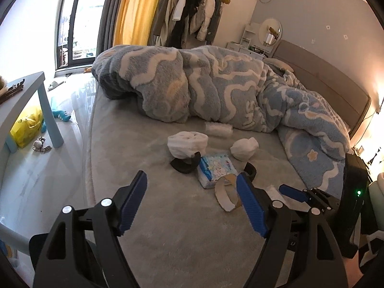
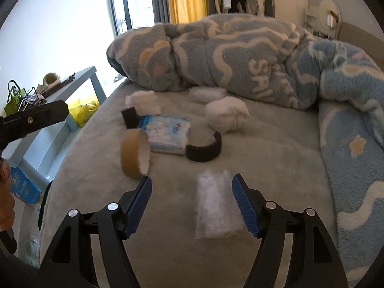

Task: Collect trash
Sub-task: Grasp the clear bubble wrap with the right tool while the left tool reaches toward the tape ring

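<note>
A: What colours are on the bed (image 1: 148, 168)?
B: Its cover is plain pale grey. The blanket (image 1: 216, 84) is blue-grey with wavy cream lines and a few yellow stars.
A: And the small things?
B: White tissue wads (image 2: 226, 114), a blue-and-white tissue pack (image 2: 168, 132), a brown cardboard ring (image 2: 134, 153), a black band (image 2: 206, 150), a clear wrapper (image 2: 216, 204).
A: The tongs?
B: Black, with ribbed blue pads (image 2: 141, 206). The curtain (image 1: 136, 9) is yellow, the table (image 1: 26, 91) light blue.
</note>
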`<state>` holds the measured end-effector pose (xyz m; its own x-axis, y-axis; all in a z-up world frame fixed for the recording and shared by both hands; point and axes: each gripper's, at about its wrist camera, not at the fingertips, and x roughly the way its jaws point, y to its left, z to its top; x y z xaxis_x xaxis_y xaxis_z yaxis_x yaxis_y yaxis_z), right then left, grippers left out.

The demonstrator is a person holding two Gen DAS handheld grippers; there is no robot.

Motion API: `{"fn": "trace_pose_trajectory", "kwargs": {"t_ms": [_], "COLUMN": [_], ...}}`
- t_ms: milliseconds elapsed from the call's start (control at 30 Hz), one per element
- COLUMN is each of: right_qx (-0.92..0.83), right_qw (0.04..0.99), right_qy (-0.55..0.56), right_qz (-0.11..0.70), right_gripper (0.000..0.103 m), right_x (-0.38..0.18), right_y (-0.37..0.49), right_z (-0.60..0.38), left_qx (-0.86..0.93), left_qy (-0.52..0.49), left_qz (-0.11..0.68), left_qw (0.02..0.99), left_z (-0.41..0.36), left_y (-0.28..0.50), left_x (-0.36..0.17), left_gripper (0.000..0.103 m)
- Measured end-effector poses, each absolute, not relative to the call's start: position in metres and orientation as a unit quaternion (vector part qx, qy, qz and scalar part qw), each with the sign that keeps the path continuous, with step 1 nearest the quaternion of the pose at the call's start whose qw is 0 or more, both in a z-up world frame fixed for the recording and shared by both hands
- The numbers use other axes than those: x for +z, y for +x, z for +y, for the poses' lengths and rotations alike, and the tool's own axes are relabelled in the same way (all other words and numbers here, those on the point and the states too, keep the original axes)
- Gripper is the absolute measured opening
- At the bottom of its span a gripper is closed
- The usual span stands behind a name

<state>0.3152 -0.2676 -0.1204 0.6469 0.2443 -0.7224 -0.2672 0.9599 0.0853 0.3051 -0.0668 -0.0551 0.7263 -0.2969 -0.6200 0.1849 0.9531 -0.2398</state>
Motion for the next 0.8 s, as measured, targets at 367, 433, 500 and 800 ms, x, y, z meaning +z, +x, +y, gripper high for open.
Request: {"fn": "trace_pose_trajectory", "kwargs": {"t_ms": [367, 433, 500, 800], "right_qx": [0.138, 0.139, 0.139, 0.136], "right_qw": [0.893, 0.892, 0.892, 0.893], "right_qy": [0.011, 0.023, 0.034, 0.028], "right_qz": [0.429, 0.429, 0.428, 0.428], "right_gripper": [0.058, 0.054, 0.049, 0.027], "right_x": [-0.14, -0.14, -0.14, -0.138], "right_y": [0.335, 0.338, 0.34, 0.348], "right_z": [-0.287, -0.292, -0.297, -0.303], "left_qx": [-0.151, -0.153, -0.155, -0.159], "left_qy": [-0.065, -0.063, -0.057, -0.042], "left_qz": [0.371, 0.375, 0.38, 0.39], "left_qw": [0.914, 0.912, 0.91, 0.906], "left_z": [-0.104, -0.108, -0.113, -0.132], "left_y": [0.324, 0.326, 0.328, 0.337], "left_x": [-0.074, -0.078, -0.082, -0.095], "left_gripper": [0.08, 0.08, 0.08, 0.076]}}
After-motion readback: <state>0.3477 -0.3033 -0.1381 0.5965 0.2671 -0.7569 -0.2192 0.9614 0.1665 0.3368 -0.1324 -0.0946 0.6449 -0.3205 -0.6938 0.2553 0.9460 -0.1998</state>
